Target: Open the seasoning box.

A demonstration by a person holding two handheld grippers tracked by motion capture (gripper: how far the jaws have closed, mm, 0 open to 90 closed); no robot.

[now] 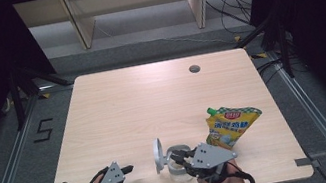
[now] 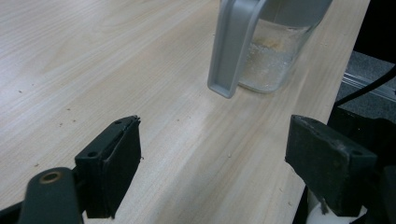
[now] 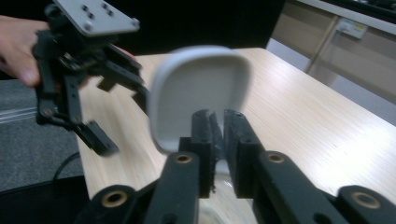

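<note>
A clear jar (image 1: 180, 168) with pale grains in it stands near the table's front edge, its grey flip lid (image 1: 159, 154) raised upright on the left side. My right gripper (image 1: 175, 158) reaches over the jar's mouth from the right. In the right gripper view its jaws (image 3: 217, 119) stand a narrow gap apart just in front of the lid (image 3: 198, 84), pressing on nothing I can see. My left gripper (image 1: 136, 179) hovers left of the jar, wide open and empty (image 2: 210, 163). The left gripper view looks along the table at the jar (image 2: 275, 56) and the lid (image 2: 231, 51).
A yellow pouch (image 1: 230, 126) with a green cap lies right of the jar. A round cable hole (image 1: 194, 69) sits at the back of the wooden table (image 1: 143, 105). The jar is close to the front edge. The other hand's gripper (image 3: 116, 119) is near the lid.
</note>
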